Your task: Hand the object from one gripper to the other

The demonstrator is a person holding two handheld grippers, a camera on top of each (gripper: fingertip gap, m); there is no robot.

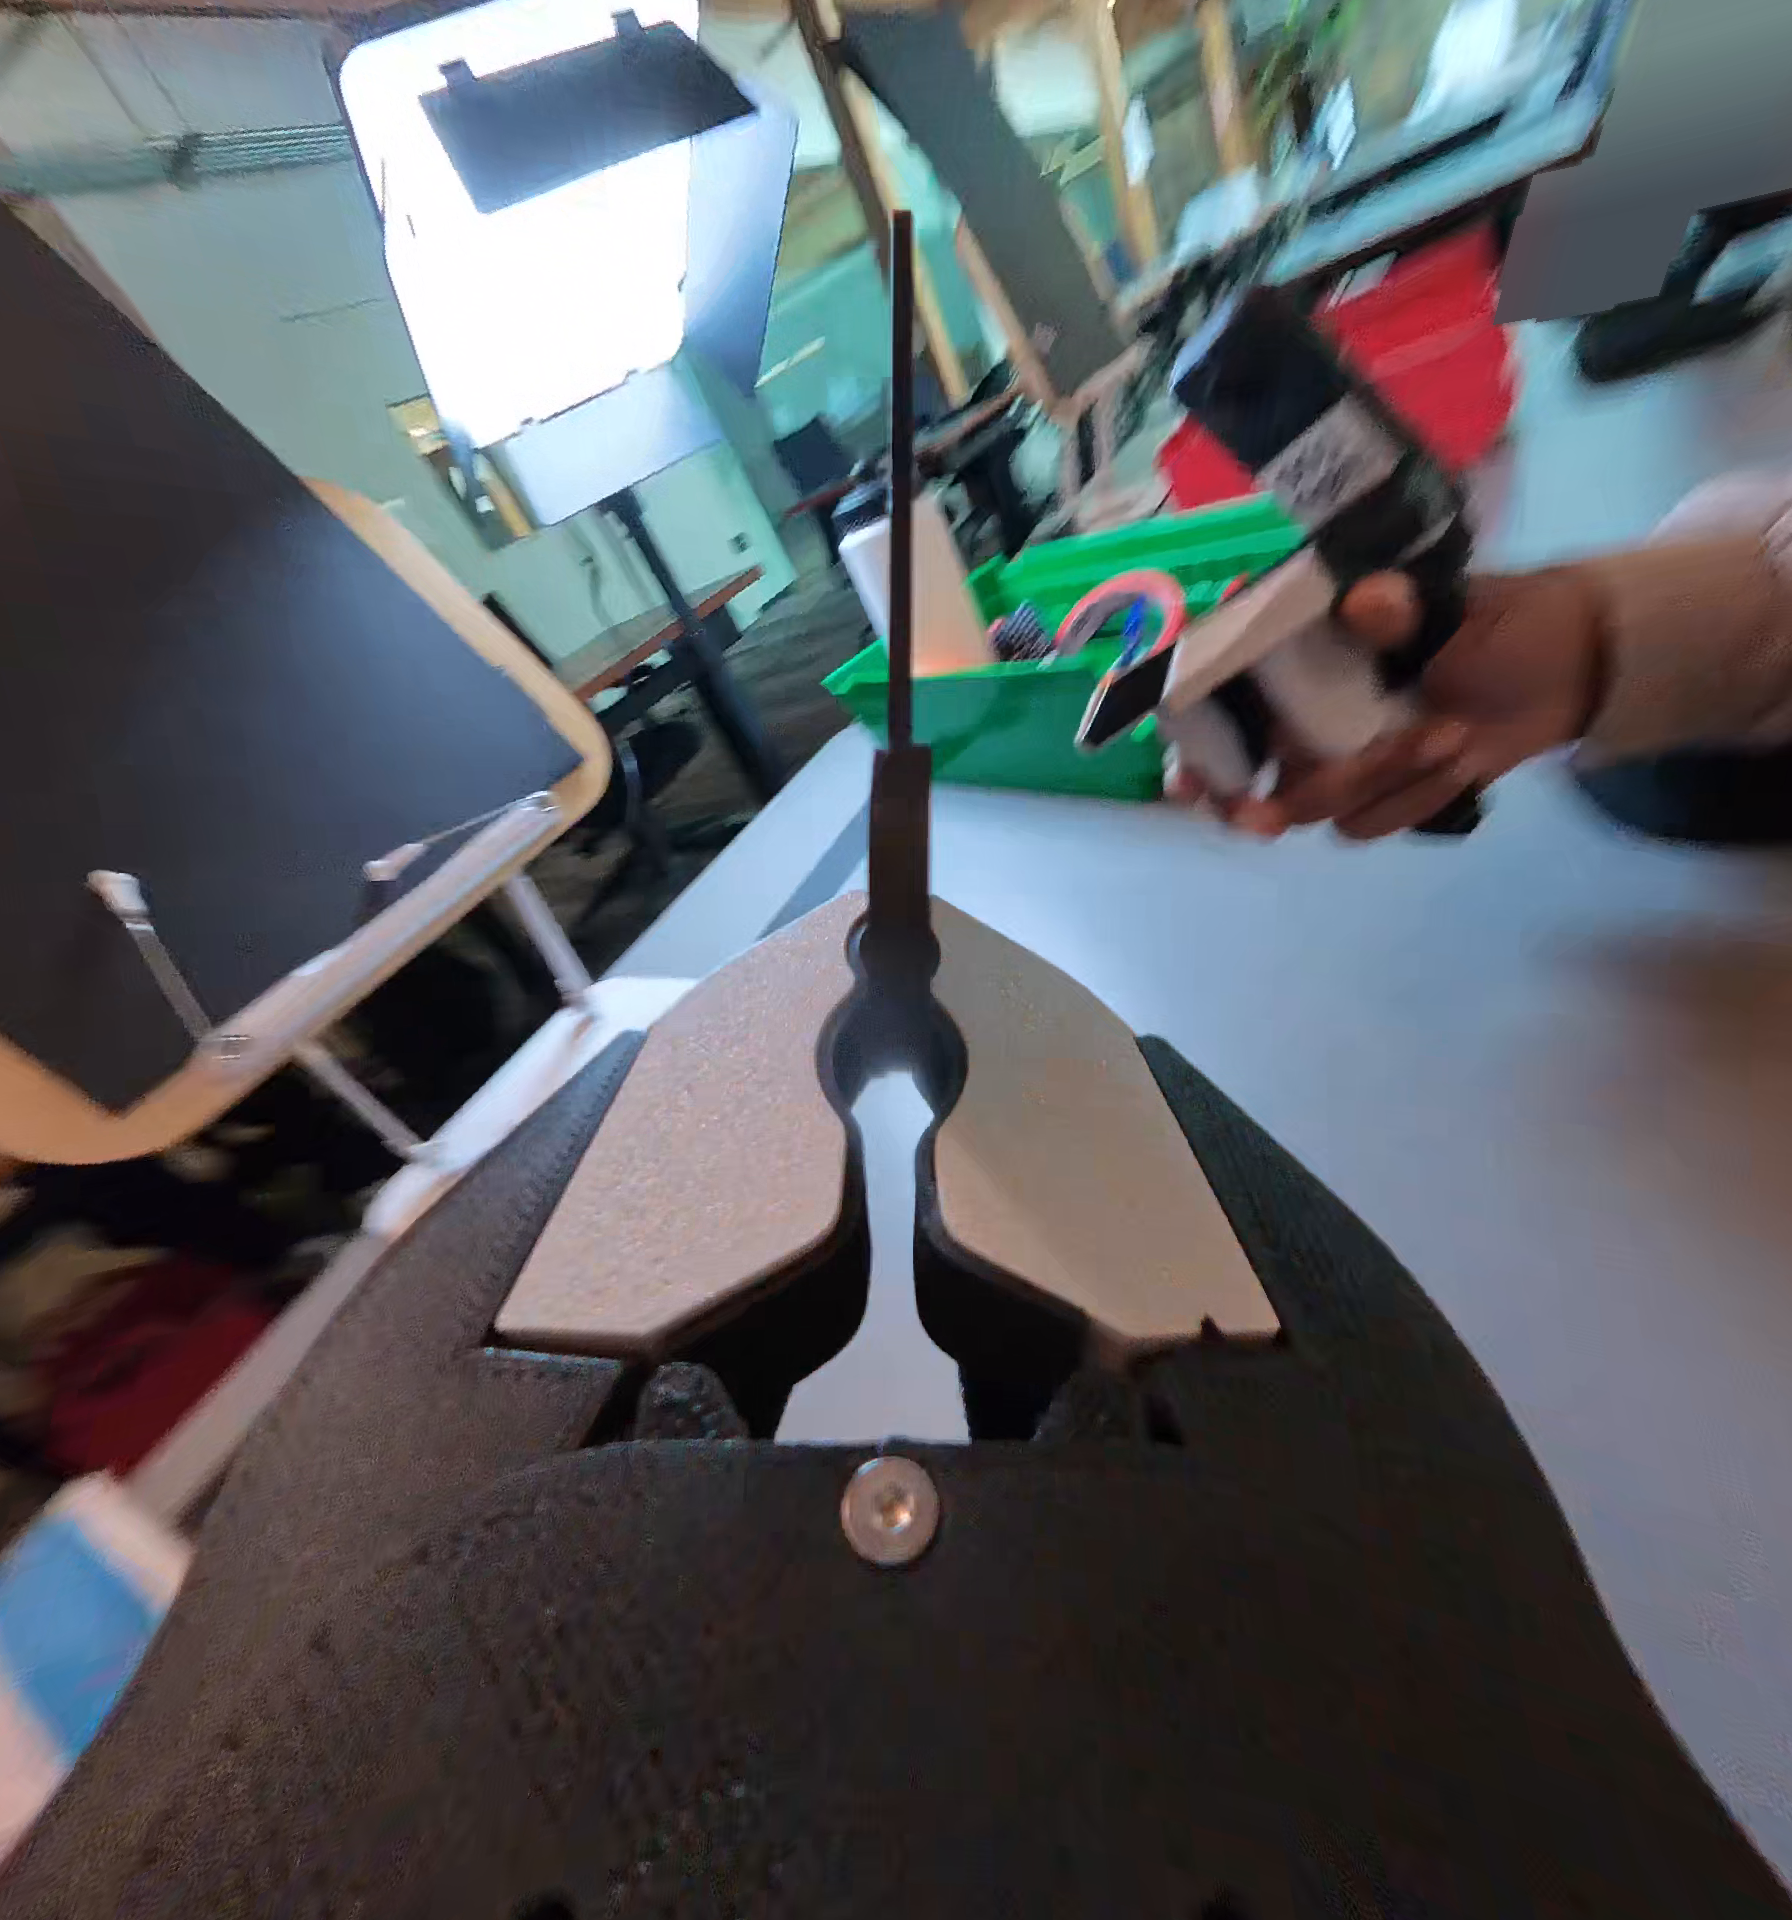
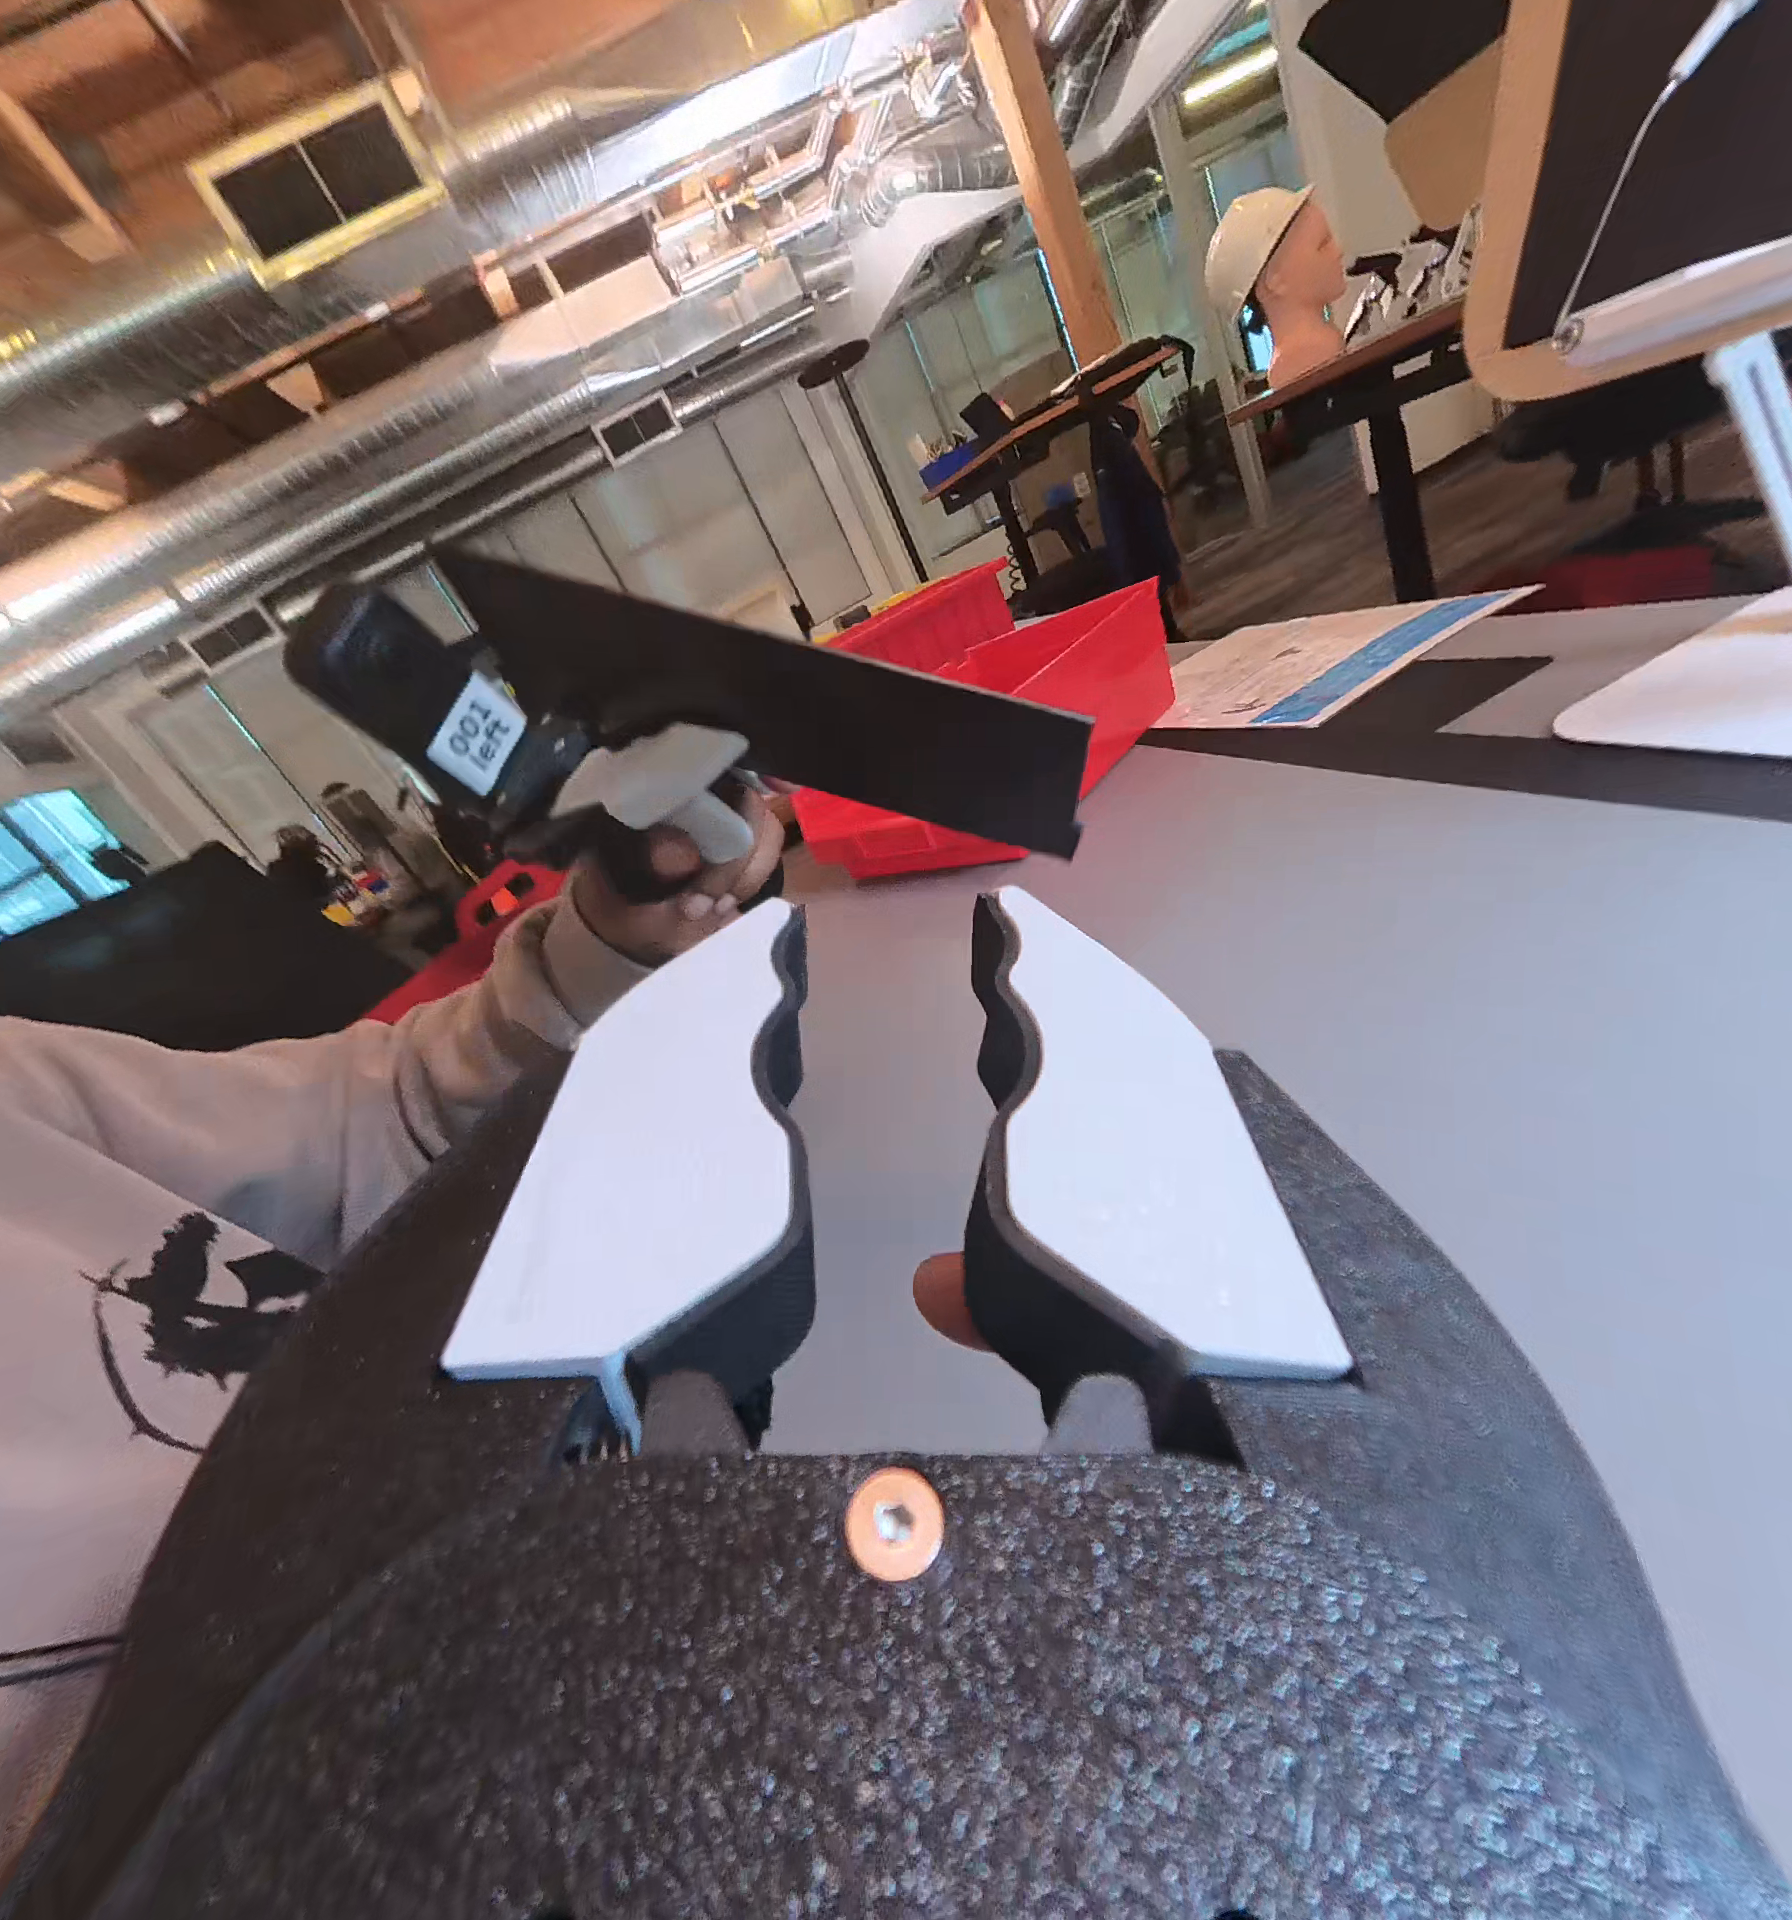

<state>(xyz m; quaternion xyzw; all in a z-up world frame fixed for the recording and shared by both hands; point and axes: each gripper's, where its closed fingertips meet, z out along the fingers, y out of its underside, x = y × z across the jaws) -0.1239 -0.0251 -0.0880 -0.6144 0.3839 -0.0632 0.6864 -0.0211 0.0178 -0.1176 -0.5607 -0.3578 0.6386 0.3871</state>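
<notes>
My left gripper [image 1: 894,935] is shut on a thin flat black plate [image 1: 900,520]. In the left wrist view the plate shows edge-on and rises straight up from the fingertips. In the right wrist view the same plate [image 2: 819,717] shows as a long black strip sticking out to the right from the left gripper [image 2: 663,769], above the grey table [image 2: 1443,1039]. My right gripper [image 2: 887,925] is open with nothing between its pads, just below the plate's free end. The right gripper also shows blurred at the right of the left wrist view [image 1: 1162,686], apart from the plate.
A green bin [image 1: 1027,717] with small items stands at the table's far side. Red bins [image 2: 1027,675] sit behind the plate. A monitor [image 2: 1702,156] on a white base [image 2: 1723,686] and a paper sheet [image 2: 1339,655] are at the right. A person's sleeve [image 2: 248,1122] is at the left. The gap from one gripper's tips to the other's is roughly 12 cm. From either gripper's tips it is about 40 cm to the monitor [image 2: 1702,156].
</notes>
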